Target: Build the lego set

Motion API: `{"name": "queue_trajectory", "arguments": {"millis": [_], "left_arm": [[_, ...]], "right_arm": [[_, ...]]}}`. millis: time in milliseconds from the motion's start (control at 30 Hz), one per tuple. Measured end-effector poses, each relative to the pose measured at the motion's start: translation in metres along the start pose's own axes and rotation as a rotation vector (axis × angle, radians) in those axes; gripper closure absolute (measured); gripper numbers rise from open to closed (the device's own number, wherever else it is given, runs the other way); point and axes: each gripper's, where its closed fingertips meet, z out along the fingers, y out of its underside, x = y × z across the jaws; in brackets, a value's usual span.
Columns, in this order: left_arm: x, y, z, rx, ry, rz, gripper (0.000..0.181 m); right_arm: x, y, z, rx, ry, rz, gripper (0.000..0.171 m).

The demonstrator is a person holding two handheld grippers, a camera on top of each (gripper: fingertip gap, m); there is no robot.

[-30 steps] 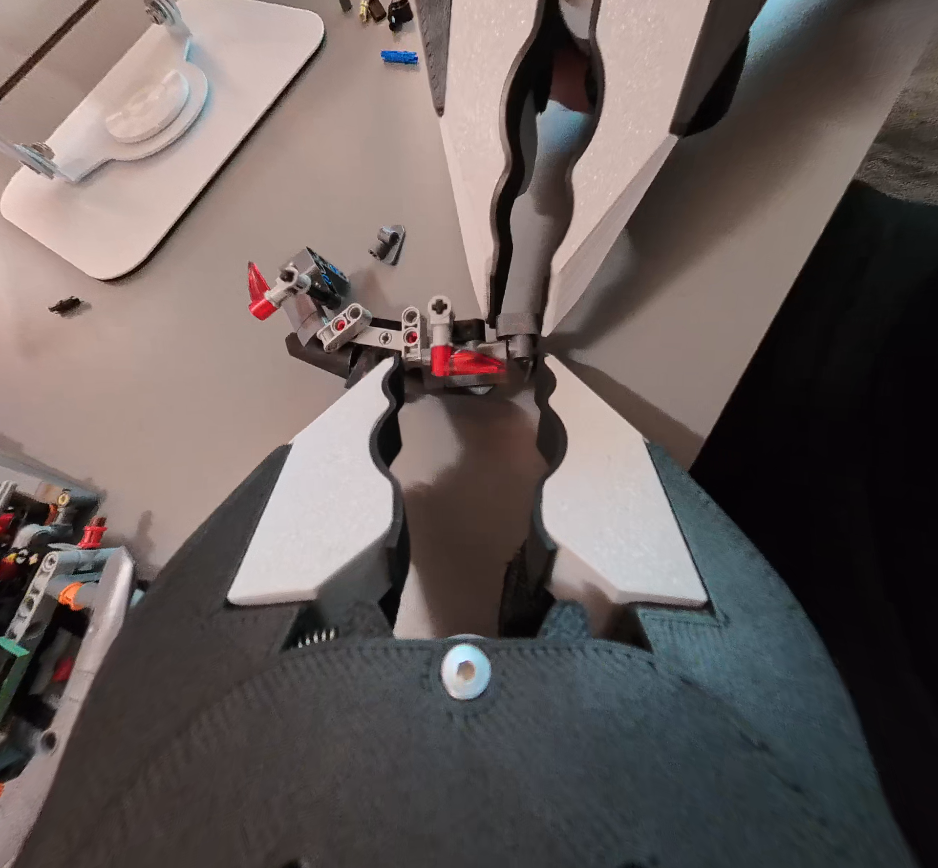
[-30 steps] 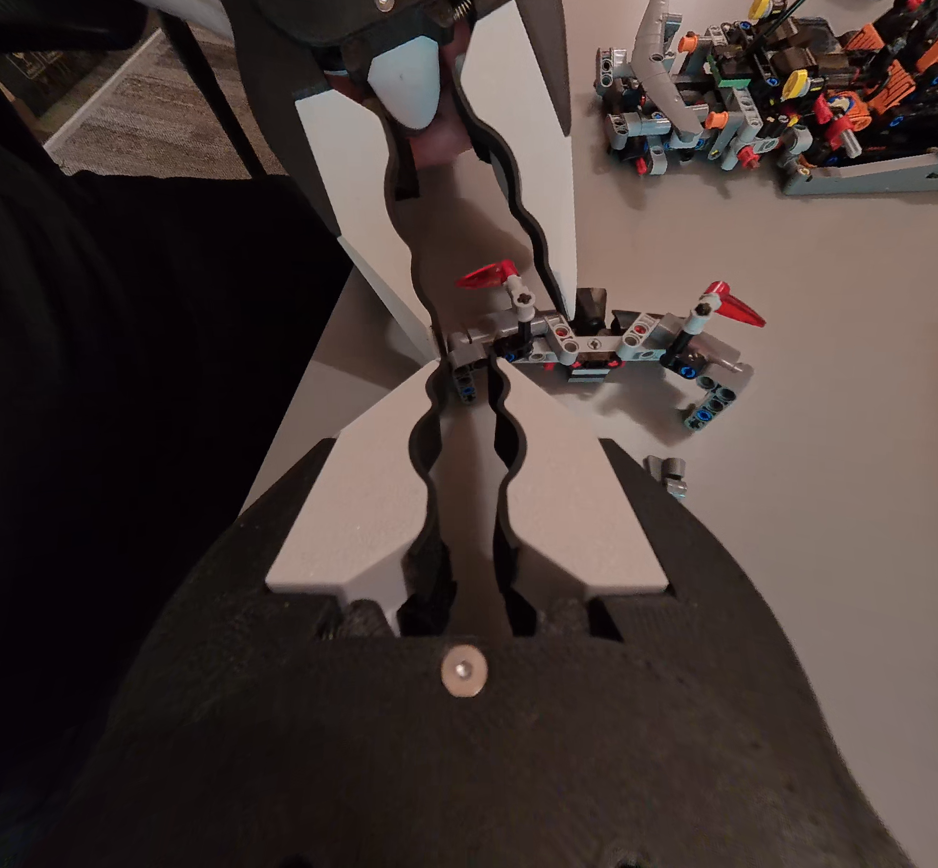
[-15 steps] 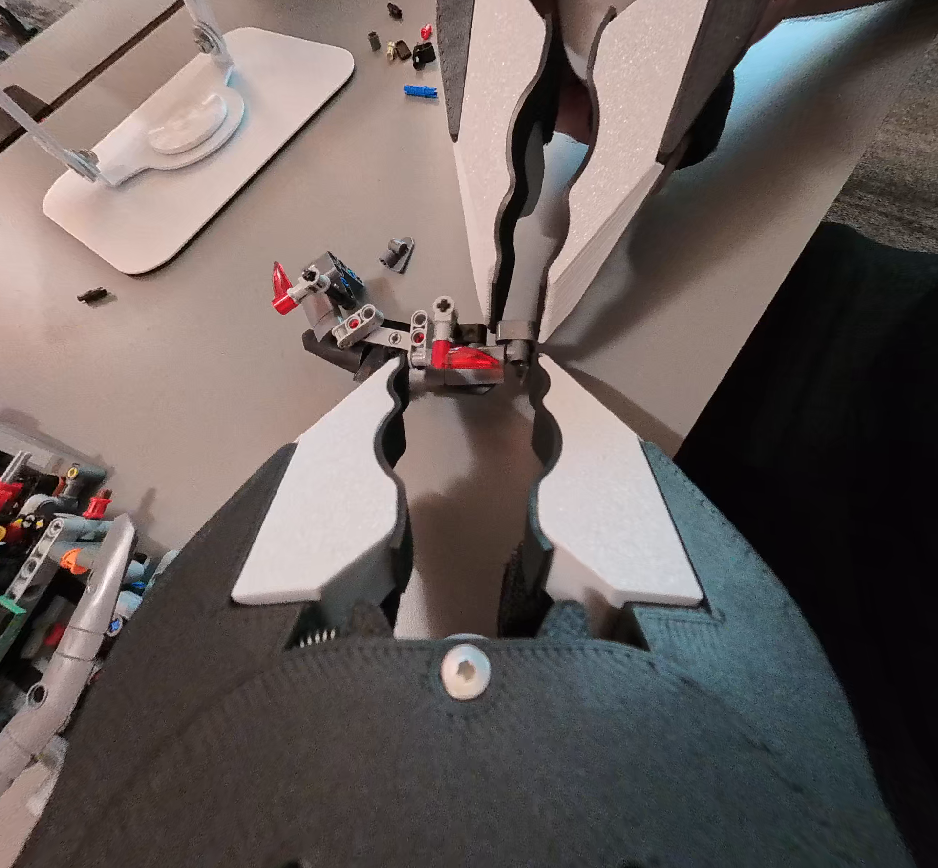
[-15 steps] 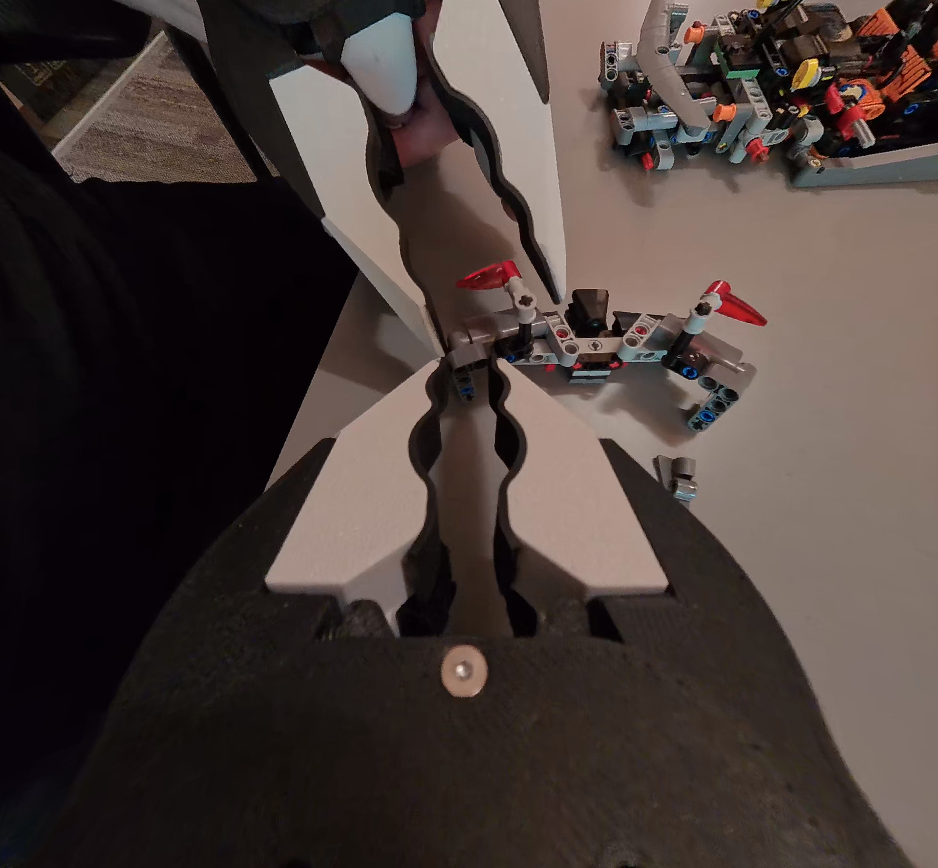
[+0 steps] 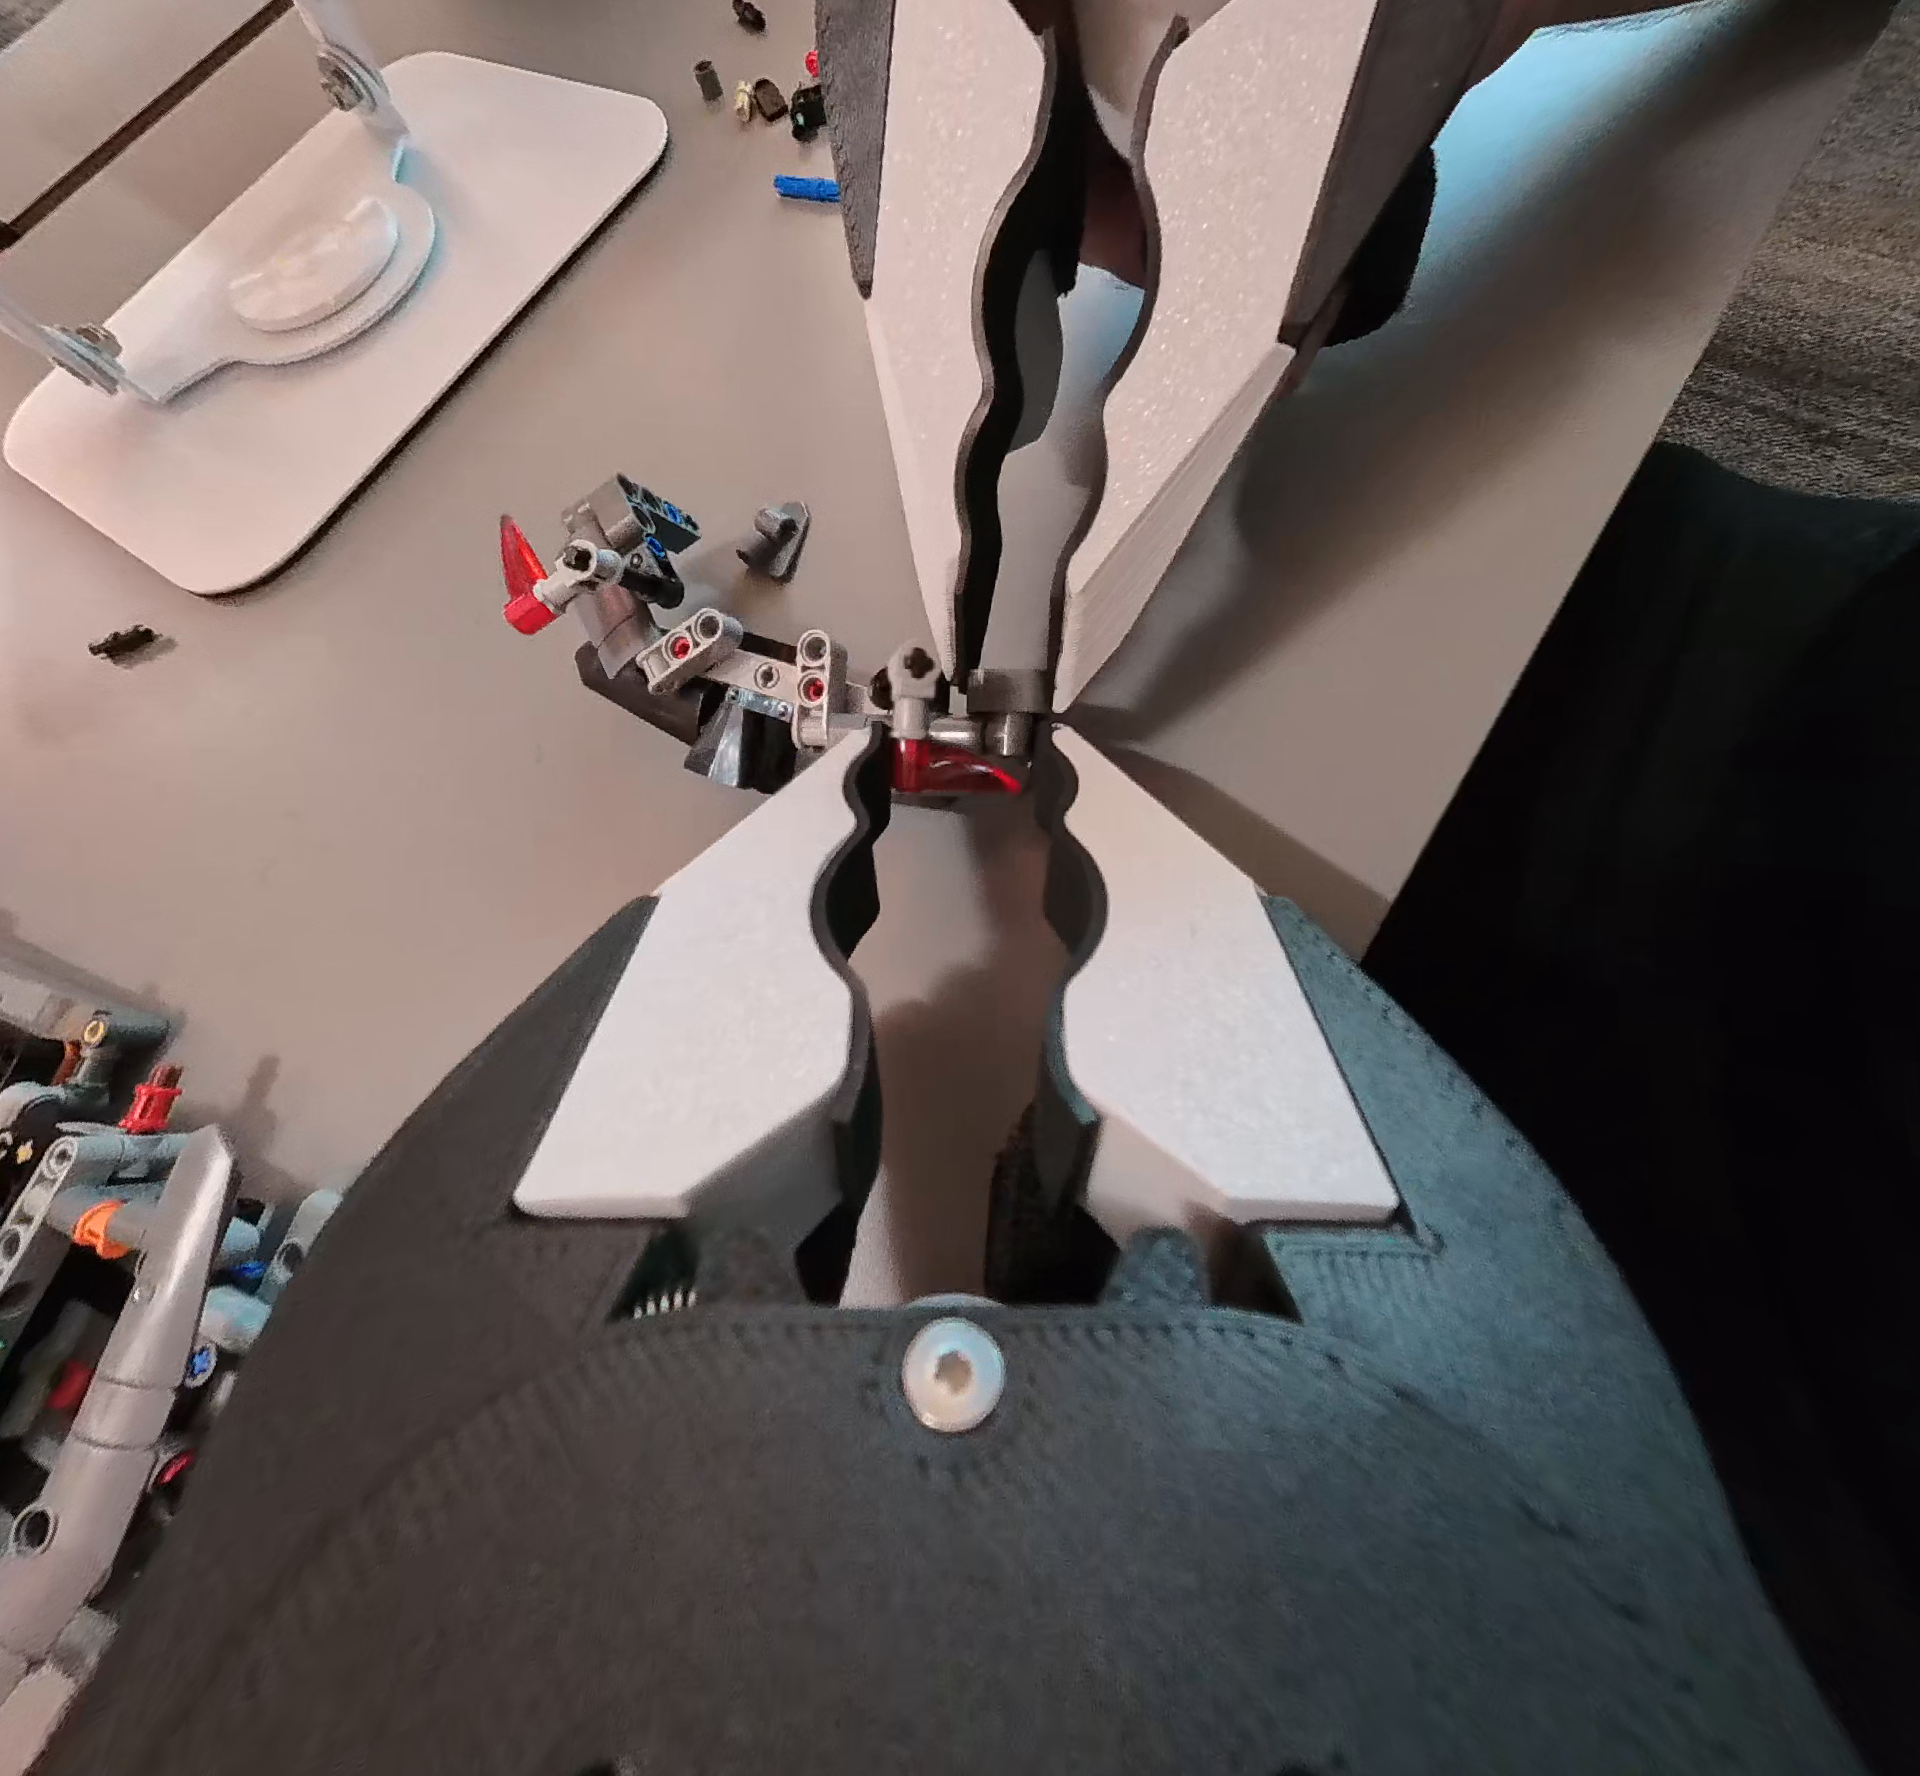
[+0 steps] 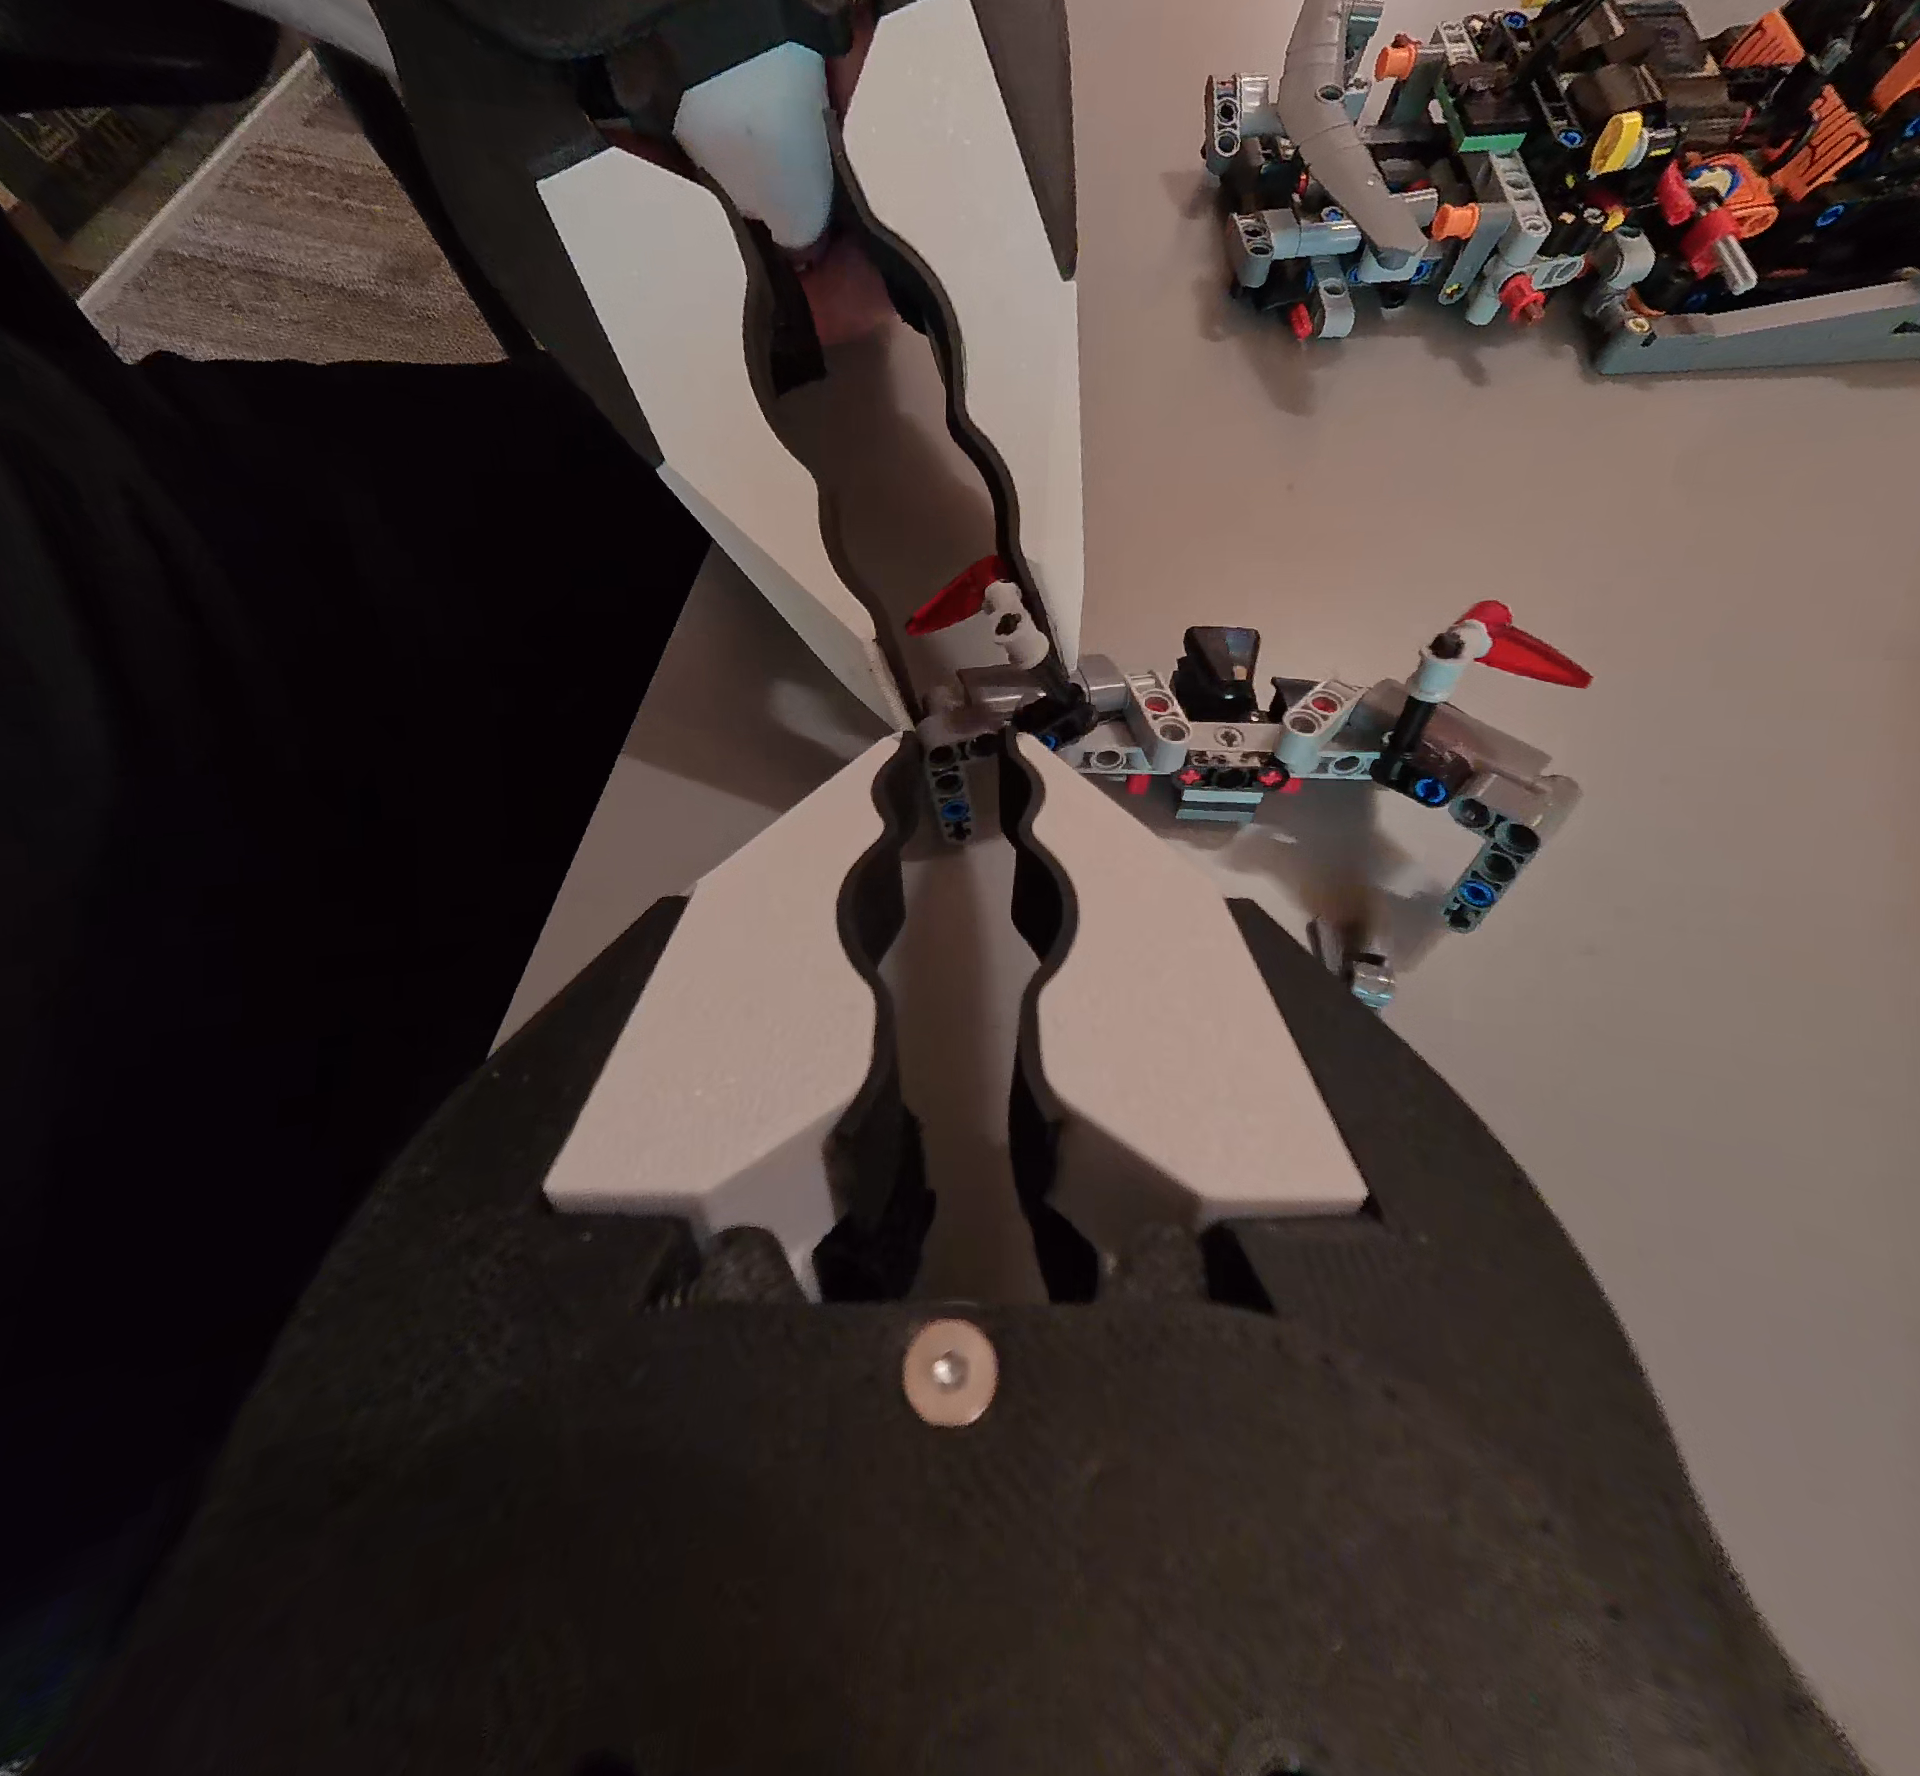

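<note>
A grey and black lego assembly [image 5: 727, 677] with two red claw pieces lies near the table's near edge; it also shows in the right wrist view [image 6: 1226, 750]. My left gripper [image 5: 956, 770] is shut on the assembly's near end, around one red claw [image 5: 951, 770]. My right gripper [image 6: 961, 744] is shut on a grey holed beam [image 6: 951, 796] at that same end. Each gripper faces the other: the right gripper [image 5: 1008, 687] comes in from the top of the left wrist view, the left gripper [image 6: 982, 698] from the top of the right wrist view.
A loose small grey piece [image 5: 777, 537] lies beside the assembly, also in the right wrist view [image 6: 1371, 973]. A large partly built model [image 6: 1558, 168] stands farther off. A white stand base [image 5: 312, 324], several tiny loose parts [image 5: 769, 95] and a blue pin [image 5: 805, 188] lie beyond. The table edge is close. Both grippers' tips are close together, under 4 cm apart.
My left gripper's jaws have narrowed onto the assembly's end. Both grippers have tilted a little, with the assembly still between them. The right gripper's grip is unchanged.
</note>
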Motion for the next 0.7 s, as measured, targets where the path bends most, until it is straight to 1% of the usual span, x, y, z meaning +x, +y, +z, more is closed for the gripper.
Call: {"name": "queue_trajectory", "arguments": {"millis": [67,167,267,333,400,467,567,700], "left_arm": [[-0.001,0.0,0.0,0.002,-0.002,0.001,0.156],[-0.002,-0.002,-0.002,0.019,-0.005,-0.008,0.151],[-0.008,-0.001,-0.005,0.014,-0.012,-0.009,0.134],[-0.009,0.002,-0.003,-0.011,0.005,-0.018,0.129],[-0.009,0.002,-0.001,-0.01,0.01,-0.008,0.128],[-0.007,0.003,0.001,-0.024,0.042,-0.021,0.133],[-0.006,0.006,0.005,-0.043,0.062,-0.028,0.129],[-0.004,0.009,0.008,-0.054,0.094,-0.037,0.13]], "right_arm": [[0.001,0.0,0.0,0.002,0.003,0.001,0.159],[0.0,-0.003,-0.002,0.012,-0.002,-0.002,0.159],[-0.003,-0.001,-0.001,0.01,-0.013,-0.003,0.159],[-0.004,0.0,0.001,0.006,-0.013,-0.006,0.159],[-0.003,0.0,0.001,0.004,-0.013,-0.007,0.159],[-0.003,0.0,0.0,0.003,-0.014,-0.007,0.159],[-0.004,0.0,0.001,0.004,-0.021,-0.009,0.159],[-0.004,0.0,0.001,0.004,-0.026,-0.012,0.159]]}}
